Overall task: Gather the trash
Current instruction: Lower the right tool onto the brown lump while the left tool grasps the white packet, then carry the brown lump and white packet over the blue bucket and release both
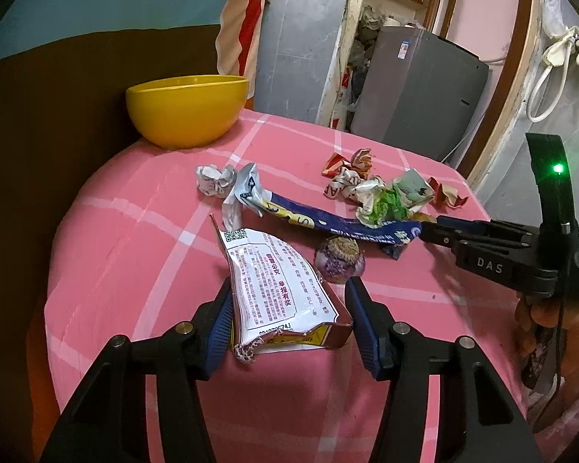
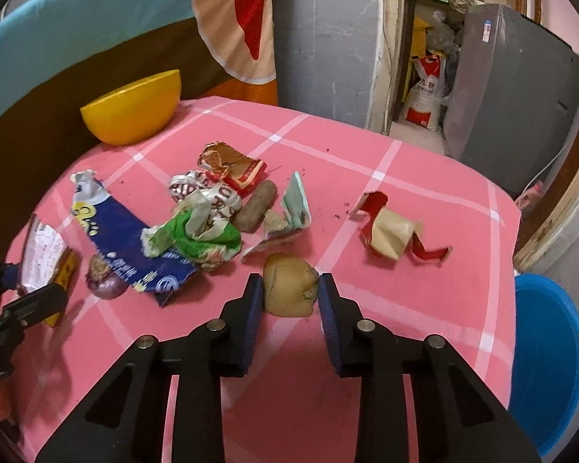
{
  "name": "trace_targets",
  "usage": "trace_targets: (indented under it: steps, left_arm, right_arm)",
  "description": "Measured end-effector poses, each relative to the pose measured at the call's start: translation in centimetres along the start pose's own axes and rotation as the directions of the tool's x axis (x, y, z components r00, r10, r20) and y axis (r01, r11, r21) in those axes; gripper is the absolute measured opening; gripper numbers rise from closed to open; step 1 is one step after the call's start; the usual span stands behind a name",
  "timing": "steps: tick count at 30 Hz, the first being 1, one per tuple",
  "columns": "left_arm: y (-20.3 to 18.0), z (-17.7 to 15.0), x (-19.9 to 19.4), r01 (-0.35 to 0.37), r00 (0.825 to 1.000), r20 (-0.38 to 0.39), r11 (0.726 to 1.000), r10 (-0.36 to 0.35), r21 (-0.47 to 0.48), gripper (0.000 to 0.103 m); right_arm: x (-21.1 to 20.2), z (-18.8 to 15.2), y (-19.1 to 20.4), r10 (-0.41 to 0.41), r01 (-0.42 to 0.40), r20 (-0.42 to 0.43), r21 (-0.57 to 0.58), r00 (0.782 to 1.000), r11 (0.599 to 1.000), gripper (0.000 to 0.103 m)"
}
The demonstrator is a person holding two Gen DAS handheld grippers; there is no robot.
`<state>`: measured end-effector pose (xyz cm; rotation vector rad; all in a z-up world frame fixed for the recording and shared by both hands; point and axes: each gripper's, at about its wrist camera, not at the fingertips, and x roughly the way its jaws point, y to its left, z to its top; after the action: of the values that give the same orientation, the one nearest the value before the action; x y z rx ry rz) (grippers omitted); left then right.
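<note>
My left gripper [image 1: 289,324] is shut on a white printed wrapper [image 1: 278,289], one pad against each of its sides, and the wrapper stands tilted above the pink checked tablecloth [image 1: 135,231]. My right gripper [image 2: 291,297] is shut on a tan potato-like lump [image 2: 289,289], which rests on the cloth. Behind lies a heap of trash: a long blue wrapper [image 2: 123,239], a green and white crumpled bag [image 2: 197,231], a red-orange packet [image 2: 231,166] and a red and cream carton scrap [image 2: 393,231] off to the right. A crumpled paper ball [image 1: 214,179] lies farther back.
A yellow bowl [image 1: 187,110] stands at the table's back left. A purple onion [image 1: 339,260] and a long brown tuber [image 2: 258,204] lie among the trash. A blue bucket [image 2: 548,366] stands on the floor past the right table edge. A grey appliance [image 2: 513,88] is behind.
</note>
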<state>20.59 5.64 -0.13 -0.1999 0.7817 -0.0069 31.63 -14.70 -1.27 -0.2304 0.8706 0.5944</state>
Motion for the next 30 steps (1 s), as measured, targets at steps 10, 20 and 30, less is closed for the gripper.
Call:
trace_targets:
  steps: [10,20,30]
  left_arm:
    - [-2.5,-0.7,-3.1,0.070,0.988,0.137,0.997,-0.074,0.029,0.050]
    - [-10.4,2.4,-6.1,0.147,0.891,0.400,0.970,-0.216,0.196,0.050]
    - [-20.4,5.0,-3.7,0.262,0.805,0.430,0.896,-0.408,0.359,0.050]
  right_arm:
    - [-5.0,-3.1,-0.3,0.073,-0.082,0.171,0.050,0.983,0.995,0.027]
    - [-14.9,-5.3,-3.6,-0.103,0.030,0.571,0.136,0.814,0.990,0.027]
    - [-20.5,-8.2,-10.3,-0.375,0.194,0.643,0.337,0.668,0.921,0.027]
